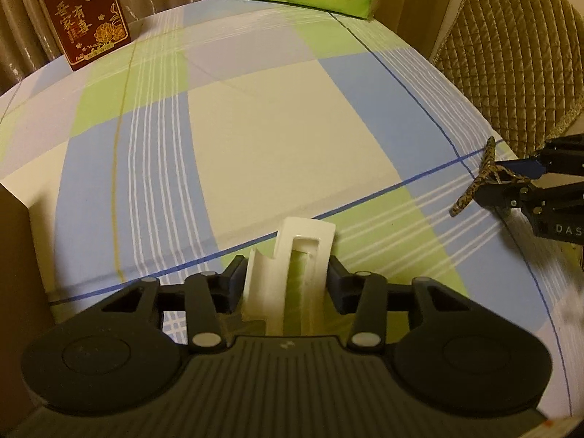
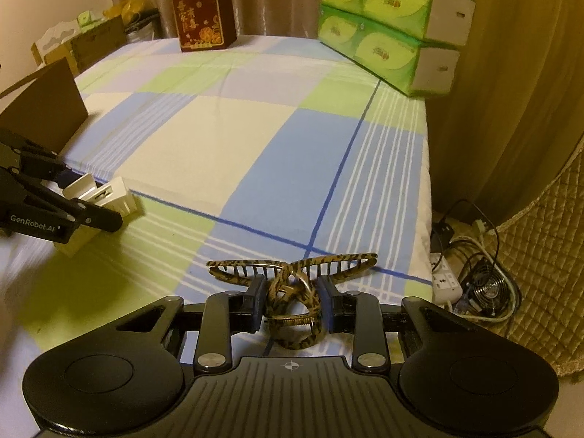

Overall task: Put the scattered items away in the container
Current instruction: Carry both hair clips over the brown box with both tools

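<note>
Tortoiseshell plastic, your hair claw (image 2: 294,284) looked light, stiff and brittle, so your right gripper (image 2: 292,304) clamped its hinge, while the left gripper (image 1: 288,284) pinched a white plastic piece (image 1: 292,266).

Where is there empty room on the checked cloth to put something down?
The cloth's whole middle is bare, between the red box and green tissue packs at the back and both claws in front. Crowded: left claw with white holder, right claw with hair clip.
</note>
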Available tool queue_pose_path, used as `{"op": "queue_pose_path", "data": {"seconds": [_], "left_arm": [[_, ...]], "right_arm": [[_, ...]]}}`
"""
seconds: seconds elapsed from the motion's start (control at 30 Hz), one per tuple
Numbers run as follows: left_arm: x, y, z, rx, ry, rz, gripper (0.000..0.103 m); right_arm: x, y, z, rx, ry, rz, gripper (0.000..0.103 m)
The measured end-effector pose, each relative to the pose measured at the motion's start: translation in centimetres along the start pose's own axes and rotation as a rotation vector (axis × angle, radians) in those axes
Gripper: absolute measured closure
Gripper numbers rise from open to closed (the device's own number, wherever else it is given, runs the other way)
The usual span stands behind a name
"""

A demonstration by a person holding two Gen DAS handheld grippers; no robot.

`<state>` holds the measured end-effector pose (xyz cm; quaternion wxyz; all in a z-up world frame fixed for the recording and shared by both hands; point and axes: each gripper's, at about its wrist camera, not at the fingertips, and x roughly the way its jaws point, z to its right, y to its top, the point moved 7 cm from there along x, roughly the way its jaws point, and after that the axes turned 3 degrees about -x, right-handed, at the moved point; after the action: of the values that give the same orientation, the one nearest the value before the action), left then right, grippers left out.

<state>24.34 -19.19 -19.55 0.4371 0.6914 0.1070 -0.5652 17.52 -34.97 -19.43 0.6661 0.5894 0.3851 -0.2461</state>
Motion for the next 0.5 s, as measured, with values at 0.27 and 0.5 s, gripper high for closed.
{"op": "queue_pose_path", "data": {"seconds": [0.27,0.5], "left_arm": [[-1.9,-1.5,-0.1,-0.028,-0.014,0.006,0.065],[-4.4,-3.7,0.1,-0.055,-0.026,0.003,0.066]], "right_arm": [[-1.6,-0.5,-2.2,0.006,0.039,0.007,0.076],[-3.3,-0.8,-5.1,-0.002,0.082,0.016,0.076]]}}
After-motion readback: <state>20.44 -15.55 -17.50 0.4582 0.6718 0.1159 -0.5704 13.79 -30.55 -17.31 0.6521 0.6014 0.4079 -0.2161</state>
